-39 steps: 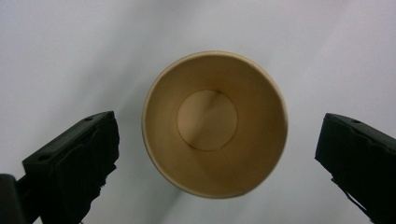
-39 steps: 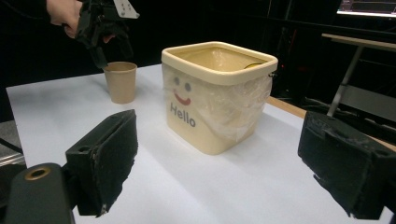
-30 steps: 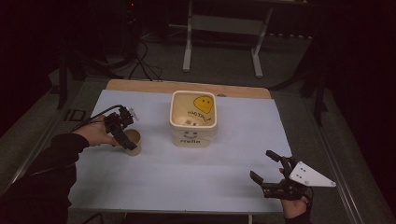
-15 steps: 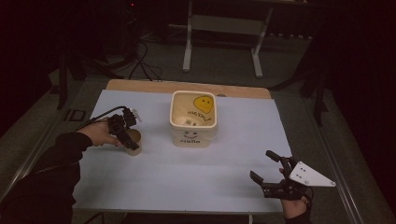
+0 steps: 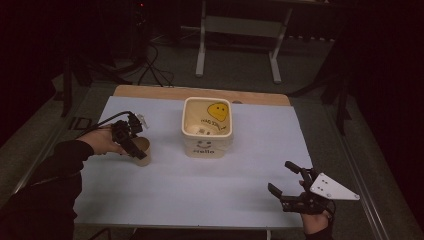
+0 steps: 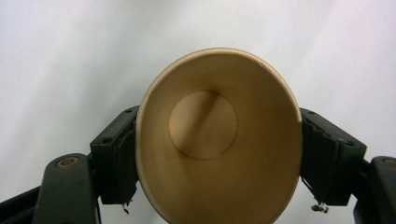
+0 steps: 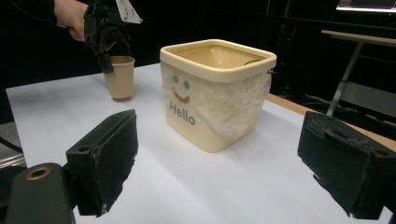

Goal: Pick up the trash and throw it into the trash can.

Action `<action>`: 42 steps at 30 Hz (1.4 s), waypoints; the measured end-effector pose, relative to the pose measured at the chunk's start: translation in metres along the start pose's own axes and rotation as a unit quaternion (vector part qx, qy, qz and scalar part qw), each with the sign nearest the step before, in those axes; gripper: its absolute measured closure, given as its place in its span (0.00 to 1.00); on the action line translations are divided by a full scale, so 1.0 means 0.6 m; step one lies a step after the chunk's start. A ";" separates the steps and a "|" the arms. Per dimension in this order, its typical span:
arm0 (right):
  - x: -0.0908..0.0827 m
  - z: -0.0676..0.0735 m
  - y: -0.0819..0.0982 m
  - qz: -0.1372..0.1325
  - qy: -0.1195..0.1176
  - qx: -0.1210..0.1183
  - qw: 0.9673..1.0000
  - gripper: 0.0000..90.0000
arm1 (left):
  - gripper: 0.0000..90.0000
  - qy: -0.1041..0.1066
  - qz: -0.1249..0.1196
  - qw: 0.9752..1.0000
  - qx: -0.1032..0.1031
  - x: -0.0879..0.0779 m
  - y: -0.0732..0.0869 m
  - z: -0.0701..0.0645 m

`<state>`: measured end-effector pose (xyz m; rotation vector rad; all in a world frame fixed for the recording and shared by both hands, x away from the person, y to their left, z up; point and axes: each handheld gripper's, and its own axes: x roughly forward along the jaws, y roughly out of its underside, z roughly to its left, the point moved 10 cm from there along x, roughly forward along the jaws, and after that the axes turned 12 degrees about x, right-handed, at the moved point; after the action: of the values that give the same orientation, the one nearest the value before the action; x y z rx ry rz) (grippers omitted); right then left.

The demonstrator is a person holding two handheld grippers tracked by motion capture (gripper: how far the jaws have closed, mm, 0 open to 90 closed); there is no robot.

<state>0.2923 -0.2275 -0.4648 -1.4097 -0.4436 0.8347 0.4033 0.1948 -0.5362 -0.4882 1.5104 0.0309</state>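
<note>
A tan paper cup (image 5: 142, 152) stands upright on the left part of the table, left of the bin. My left gripper (image 5: 136, 148) comes down on it from above. Its jaws have just been closing with the cup between them. In the left gripper view both pads press the cup (image 6: 219, 140) from either side, and its rim is squeezed into an oval. The cup is empty. My right gripper (image 5: 281, 177) rests near the front right edge, open with nothing between its jaws, facing the cup (image 7: 120, 77) and the left gripper (image 7: 105, 51).
A cream square bin (image 5: 207, 146) marked "Hello", lined with clear plastic, stands mid-table toward the back, with a yellow smiley (image 5: 218, 111) inside. A pale sheet (image 5: 200, 195) covers the table; a wooden strip (image 5: 200, 93) shows at the rear. A metal stand (image 5: 237, 25) is beyond.
The left gripper's jaws have closed in on the paper cup and now grip it. The left hand shifted only slightly. The right gripper has not moved.
</note>
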 end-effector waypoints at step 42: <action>0.000 0.002 0.000 -0.003 -0.004 0.001 1.000 0.14 | 0.32 0.001 -0.029 0.998 0.055 -0.169 -0.068 -0.023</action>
<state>0.2912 -0.2267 -0.4642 -1.4026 -0.4514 0.8362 0.3952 0.1818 -0.4269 -0.4439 1.4898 -0.0972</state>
